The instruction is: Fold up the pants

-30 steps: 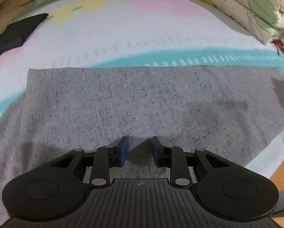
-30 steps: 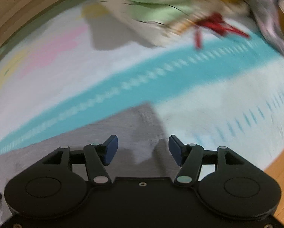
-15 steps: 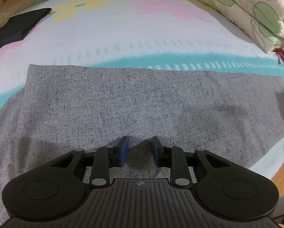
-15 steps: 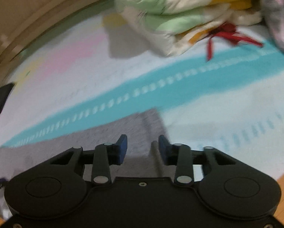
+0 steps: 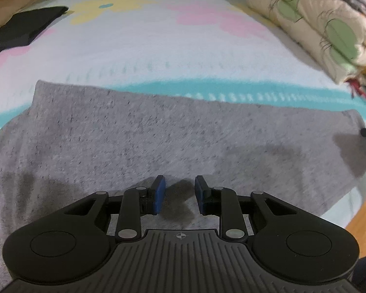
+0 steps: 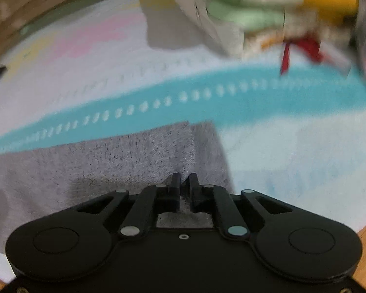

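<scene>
The grey pants [image 5: 158, 131] are laid flat on the patterned bedsheet [image 5: 143, 48], apparently part-folded, with further folds judged outstanding; the right gripper [image 6: 184, 183] is pinched on their end edge, the left gripper [image 5: 180, 193] held narrowly parted above the cloth.

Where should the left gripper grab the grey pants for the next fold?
A judgement: take the near edge of the grey pants, just under the left gripper, coming from above. They lie flat on the sheet, so only an edge gives its open fingers something to pinch.
</scene>
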The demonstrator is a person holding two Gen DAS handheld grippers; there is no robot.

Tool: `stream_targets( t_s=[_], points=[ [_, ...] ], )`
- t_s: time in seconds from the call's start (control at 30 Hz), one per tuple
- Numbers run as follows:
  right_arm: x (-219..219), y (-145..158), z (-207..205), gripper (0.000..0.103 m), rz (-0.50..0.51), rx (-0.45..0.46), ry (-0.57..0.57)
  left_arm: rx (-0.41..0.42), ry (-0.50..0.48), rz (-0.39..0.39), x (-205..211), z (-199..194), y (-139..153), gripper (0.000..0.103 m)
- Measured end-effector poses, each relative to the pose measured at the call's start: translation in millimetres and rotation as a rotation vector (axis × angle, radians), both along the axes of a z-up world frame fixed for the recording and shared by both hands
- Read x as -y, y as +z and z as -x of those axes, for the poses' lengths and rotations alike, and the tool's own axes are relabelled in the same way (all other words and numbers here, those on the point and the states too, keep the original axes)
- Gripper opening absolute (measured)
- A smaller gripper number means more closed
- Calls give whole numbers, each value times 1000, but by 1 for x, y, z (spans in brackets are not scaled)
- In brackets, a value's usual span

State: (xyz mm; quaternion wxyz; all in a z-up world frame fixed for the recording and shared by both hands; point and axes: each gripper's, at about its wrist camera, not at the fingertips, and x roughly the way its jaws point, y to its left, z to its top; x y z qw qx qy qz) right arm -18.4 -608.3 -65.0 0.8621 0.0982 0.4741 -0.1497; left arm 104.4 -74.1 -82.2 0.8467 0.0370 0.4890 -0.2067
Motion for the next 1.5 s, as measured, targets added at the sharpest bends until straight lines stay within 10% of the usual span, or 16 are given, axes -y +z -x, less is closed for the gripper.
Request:
stream_targets(
  t_s=[0.23,0.4,0.67,0.77,0.9,1.1,1.5],
  points=[
    [18,-11,-5,8,-20,-36,-69,-14,-53,-52,11,3,-9,26],
    [41,-4,9,64,-98,24,-159,-9,-54,-55,11,3,-10,26],
    [58,-23,17,73,-303,18,-142,-15,-46,-48,14,1,-11,26],
    [52,-23,14,69,-315,15,-88,-14,-46,-47,12,1,-11,26],
    [33,-18,10,18,-258,-3,-48,-15,-40,-42,11,2,-10,26],
    [-23,12,2,10,97,-28,-27,-5,-36,-25,25,5,-2,26],
    [23,-2,10,11,-99,-81,-192,37,-171,-48,101,19,1,26]
  ],
)
